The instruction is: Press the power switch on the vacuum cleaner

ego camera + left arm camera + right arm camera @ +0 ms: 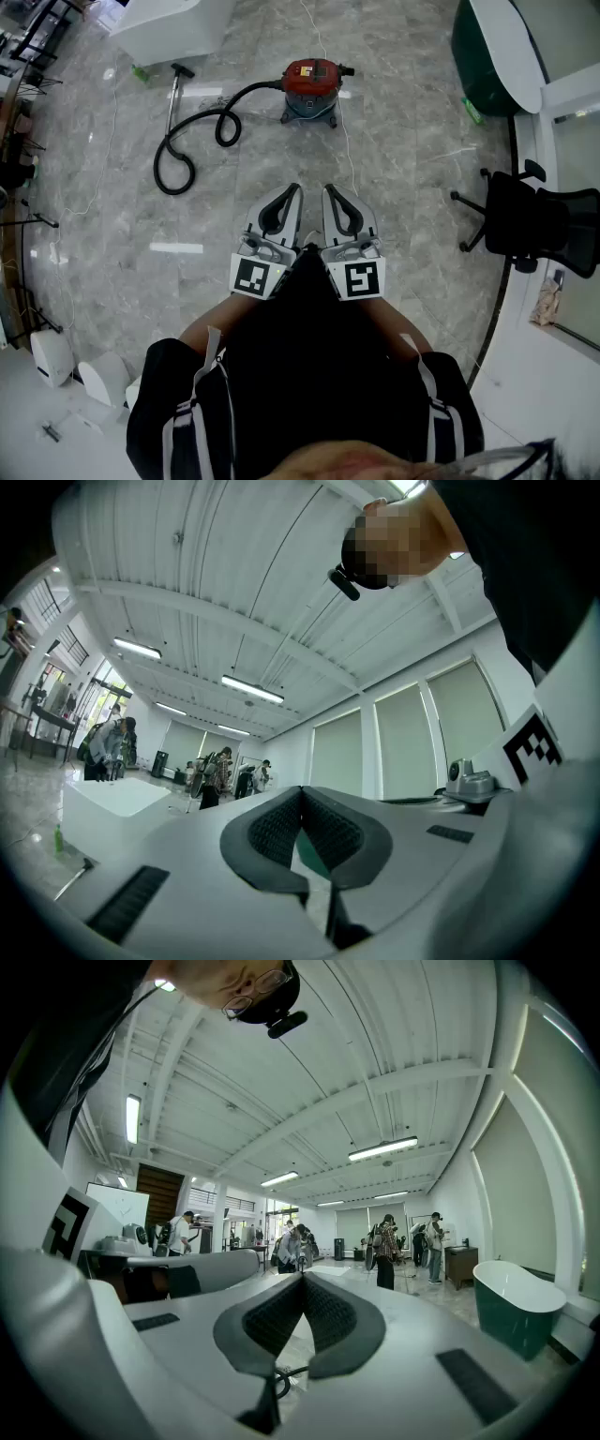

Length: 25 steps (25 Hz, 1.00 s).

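Note:
The red vacuum cleaner (313,89) stands on the grey marble floor, far ahead of me in the head view. Its black hose (192,141) loops off to the left and ends in a metal wand (172,101). Both grippers are held side by side near my body, well short of the vacuum. My left gripper (294,190) is shut with its padded jaws meeting at the tip and nothing between them (301,791). My right gripper (329,191) is also shut and empty (302,1277). Both gripper views point up at the ceiling and the far room, and neither shows the vacuum's body.
A black office chair (527,222) stands at the right. A dark green tub (483,52) sits at the back right and a white counter (173,26) at the back left. A thin white cable (348,145) runs from the vacuum towards me. Several people stand far off (386,1241).

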### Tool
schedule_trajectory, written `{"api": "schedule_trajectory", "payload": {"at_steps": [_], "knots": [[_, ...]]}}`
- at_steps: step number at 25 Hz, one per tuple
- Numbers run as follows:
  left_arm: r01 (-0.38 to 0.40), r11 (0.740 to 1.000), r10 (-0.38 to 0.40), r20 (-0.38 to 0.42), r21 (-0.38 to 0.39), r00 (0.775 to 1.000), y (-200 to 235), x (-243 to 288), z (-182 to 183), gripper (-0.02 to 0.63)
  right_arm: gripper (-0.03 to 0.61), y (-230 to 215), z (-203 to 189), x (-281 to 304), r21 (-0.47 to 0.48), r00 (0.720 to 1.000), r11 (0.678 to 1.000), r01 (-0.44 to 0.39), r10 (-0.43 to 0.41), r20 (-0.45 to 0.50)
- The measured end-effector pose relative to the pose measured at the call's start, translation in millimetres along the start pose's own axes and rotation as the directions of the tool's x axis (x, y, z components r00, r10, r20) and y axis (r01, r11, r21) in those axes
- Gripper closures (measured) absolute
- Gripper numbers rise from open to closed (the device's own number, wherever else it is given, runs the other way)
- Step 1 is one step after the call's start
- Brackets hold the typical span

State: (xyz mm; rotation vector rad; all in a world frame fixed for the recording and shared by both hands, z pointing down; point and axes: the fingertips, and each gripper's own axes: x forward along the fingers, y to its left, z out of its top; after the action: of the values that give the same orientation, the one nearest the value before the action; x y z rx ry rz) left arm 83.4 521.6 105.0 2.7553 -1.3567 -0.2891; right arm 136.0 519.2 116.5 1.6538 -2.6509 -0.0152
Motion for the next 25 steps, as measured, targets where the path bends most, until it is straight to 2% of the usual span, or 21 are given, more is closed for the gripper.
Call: {"api": "schedule_trajectory", "payload": {"at_steps": [3, 9, 12, 17, 25], "knots": [[-0.013, 1.0, 0.014, 0.055, -0.013, 0.998, -1.7, 4.5, 10.9, 0.595, 0.563, -3.2, -1.9, -1.0, 0.005, 1.0, 1.0, -0.004, 0.004, 0.0], [-0.01, 0.999, 0.012, 0.069, -0.032, 0.998, -7.9, 4.6, 12.6, 0.595, 0.563, -8.0, -10.3, -3.4, 0.088, 1.0, 0.996, -0.031, 0.031, 0.006], [-0.033, 0.999, 0.035, 0.071, -0.024, 0.997, -2.8, 2.3, 15.0, 0.595, 0.563, -12.8, -15.6, -2.6, 0.109, 0.999, 0.994, -0.031, 0.032, -0.006], [-0.071, 0.996, 0.076, 0.067, -0.062, 0.995, 14.5, 8.1, 16.4, 0.595, 0.563, -33.4, -15.7, 5.2, 0.125, 1.0, 0.992, 0.01, -0.007, -0.019], [-0.05, 0.993, 0.058, 0.067, -0.108, 0.996, 44.1, 53.8, 1.3, 0.595, 0.563, -71.3, -30.1, 36.8, 0.106, 0.995, 0.991, 0.076, -0.068, -0.077]]}}
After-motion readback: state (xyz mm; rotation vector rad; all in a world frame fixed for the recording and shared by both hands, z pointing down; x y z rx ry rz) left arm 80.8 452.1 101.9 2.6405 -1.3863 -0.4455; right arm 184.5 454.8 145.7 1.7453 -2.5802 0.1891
